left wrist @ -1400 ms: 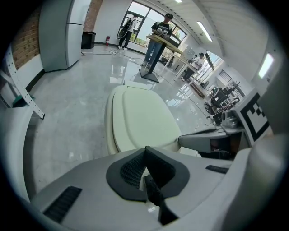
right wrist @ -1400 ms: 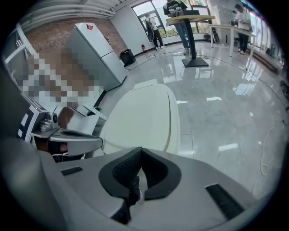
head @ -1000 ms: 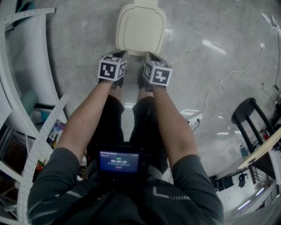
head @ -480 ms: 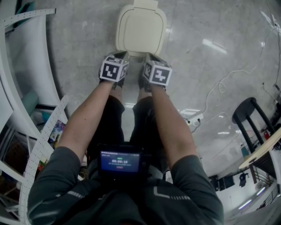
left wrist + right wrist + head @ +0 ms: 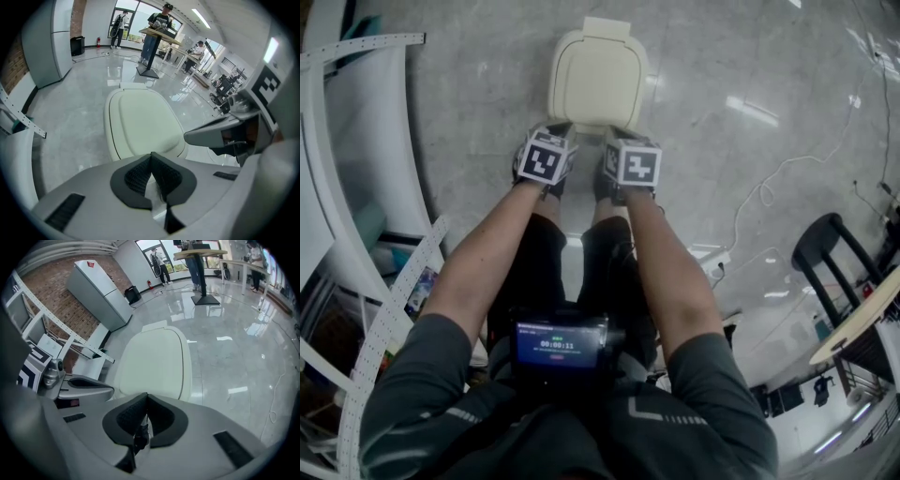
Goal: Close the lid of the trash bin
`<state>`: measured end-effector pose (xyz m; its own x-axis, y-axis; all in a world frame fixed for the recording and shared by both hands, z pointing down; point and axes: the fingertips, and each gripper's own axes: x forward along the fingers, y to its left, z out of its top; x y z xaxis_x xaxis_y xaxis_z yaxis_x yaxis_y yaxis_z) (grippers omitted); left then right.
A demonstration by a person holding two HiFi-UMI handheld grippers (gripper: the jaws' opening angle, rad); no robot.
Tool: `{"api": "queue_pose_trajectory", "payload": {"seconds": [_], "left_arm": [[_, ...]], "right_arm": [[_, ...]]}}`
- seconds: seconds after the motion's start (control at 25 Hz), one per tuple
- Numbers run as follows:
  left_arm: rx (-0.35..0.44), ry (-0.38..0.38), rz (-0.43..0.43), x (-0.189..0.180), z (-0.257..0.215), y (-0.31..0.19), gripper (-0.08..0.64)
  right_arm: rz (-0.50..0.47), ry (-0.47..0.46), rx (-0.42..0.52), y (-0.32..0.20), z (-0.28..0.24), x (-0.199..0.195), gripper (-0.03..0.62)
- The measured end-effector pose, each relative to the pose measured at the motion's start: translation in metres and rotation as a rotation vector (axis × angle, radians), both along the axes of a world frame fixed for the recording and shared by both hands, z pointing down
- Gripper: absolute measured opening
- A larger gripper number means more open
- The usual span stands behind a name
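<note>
A cream trash bin (image 5: 598,80) stands on the grey floor with its lid (image 5: 143,122) lying flat and down on it. My left gripper (image 5: 559,131) and right gripper (image 5: 613,133) are held side by side at the bin's near edge, just above it. In the left gripper view the left gripper (image 5: 151,158) has its dark pads pressed together with nothing between them. The right gripper (image 5: 146,397) likewise shows shut, empty jaws over the lid (image 5: 154,362). Each gripper view catches the other gripper at its side.
White curved shelving with perforated rails (image 5: 356,225) runs along the left. A black stool (image 5: 830,248), a round table edge (image 5: 862,319) and a white cable (image 5: 778,178) lie to the right. A grey cabinet (image 5: 101,289) and people at a tall table (image 5: 157,35) stand far off.
Both grippers have drawn slightly nearer to each other and a little toward me. The bin's lid looks the same, flat and down.
</note>
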<state>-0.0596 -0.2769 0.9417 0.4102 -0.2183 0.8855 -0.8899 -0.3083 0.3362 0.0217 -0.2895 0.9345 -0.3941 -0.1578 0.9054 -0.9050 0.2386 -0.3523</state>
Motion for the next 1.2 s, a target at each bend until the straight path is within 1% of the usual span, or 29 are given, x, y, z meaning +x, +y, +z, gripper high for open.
{"api": "queue_pose_trajectory", "payload": {"seconds": [0.08, 0.16, 0.24, 0.36, 0.44, 0.56, 0.68, 0.76, 0.88, 0.92, 1.08, 1.2], "left_arm": [[0.014, 0.014, -0.023, 0.001, -0.014, -0.005, -0.007], [0.052, 0.02, -0.036, 0.001, -0.035, -0.012, -0.008], [0.119, 0.02, -0.038, -0.002, -0.061, -0.027, -0.007], [0.231, 0.041, -0.042, -0.004, -0.107, -0.059, -0.008], [0.298, 0.056, -0.05, -0.007, -0.141, -0.074, -0.008], [0.378, 0.089, -0.102, -0.017, -0.194, -0.09, -0.008], [0.444, 0.125, -0.159, -0.029, -0.244, -0.103, -0.008], [0.507, 0.128, -0.153, -0.031, -0.277, -0.11, -0.008], [0.614, 0.118, -0.093, -0.03, -0.323, -0.118, -0.008], [0.641, 0.121, -0.085, -0.031, -0.337, -0.119, -0.008], [0.717, 0.168, -0.119, -0.042, -0.393, -0.118, -0.008], [0.779, 0.197, -0.142, -0.048, -0.439, -0.116, -0.008]], "right_arm": [[-0.004, 0.004, 0.037, -0.006, -0.015, 0.002, 0.011], [0.002, -0.007, 0.073, -0.015, -0.034, 0.002, 0.011], [0.013, -0.043, 0.125, -0.033, -0.059, -0.002, 0.011], [0.015, -0.074, 0.232, -0.068, -0.101, -0.005, 0.011], [0.013, -0.099, 0.289, -0.082, -0.134, -0.006, 0.011], [0.003, -0.175, 0.346, -0.091, -0.185, -0.009, 0.011], [0.017, -0.235, 0.398, -0.101, -0.232, -0.009, 0.011], [0.021, -0.258, 0.451, -0.108, -0.263, -0.007, 0.011], [0.003, -0.274, 0.524, -0.117, -0.304, -0.011, 0.011], [-0.004, -0.279, 0.542, -0.118, -0.316, -0.013, 0.01], [-0.018, -0.292, 0.616, -0.116, -0.364, -0.017, 0.011], [-0.017, -0.295, 0.691, -0.118, -0.408, -0.007, 0.011]]}}
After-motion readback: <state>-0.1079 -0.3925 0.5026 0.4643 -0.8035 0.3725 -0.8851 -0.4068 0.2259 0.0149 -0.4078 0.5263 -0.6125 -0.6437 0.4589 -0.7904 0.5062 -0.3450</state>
